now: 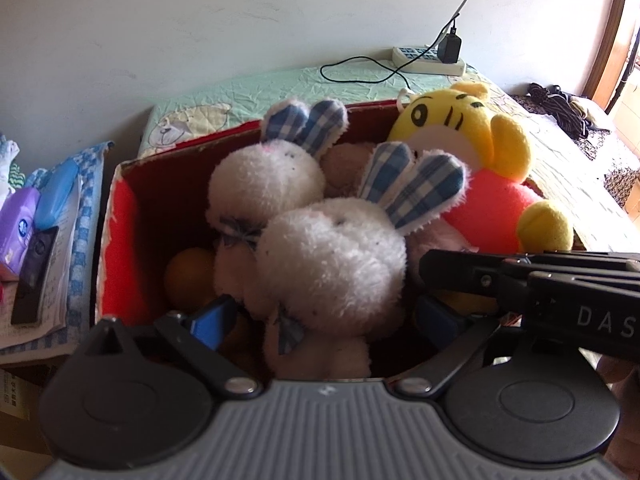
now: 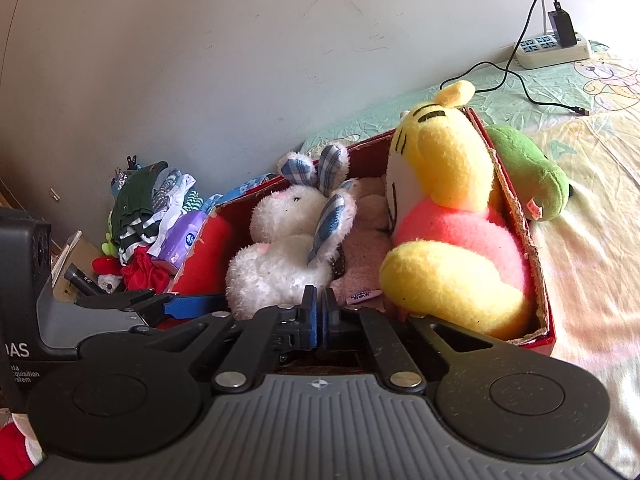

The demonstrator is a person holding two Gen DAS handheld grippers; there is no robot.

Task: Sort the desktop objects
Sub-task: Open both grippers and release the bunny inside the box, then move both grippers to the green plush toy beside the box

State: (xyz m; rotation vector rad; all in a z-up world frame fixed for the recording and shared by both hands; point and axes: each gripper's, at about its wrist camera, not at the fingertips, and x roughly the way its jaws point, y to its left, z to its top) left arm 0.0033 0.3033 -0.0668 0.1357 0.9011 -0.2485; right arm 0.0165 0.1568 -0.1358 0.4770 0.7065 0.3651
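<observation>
A red cardboard box (image 1: 120, 216) on the bed holds several plush toys. Two white bunnies with blue-checked ears lie in it, the near bunny (image 1: 332, 264) in front of the far bunny (image 1: 268, 180). My left gripper (image 1: 324, 320) is open, its blue pads (image 1: 212, 324) on either side of the near bunny's body without squeezing it. A yellow tiger plush in a pink shirt (image 2: 448, 208) fills the box's right end. My right gripper (image 2: 320, 320) is shut at the box's near rim (image 2: 548, 340), with nothing held. A green plush (image 2: 528, 168) lies outside the box.
A power strip (image 2: 552, 50) with a black charger and cable sits by the wall. Left of the box are a purple tissue pack (image 1: 20, 220), a black remote (image 1: 34, 276) and a pile of clothes (image 2: 140, 204). The bedsheet (image 2: 592, 240) stretches off to the right.
</observation>
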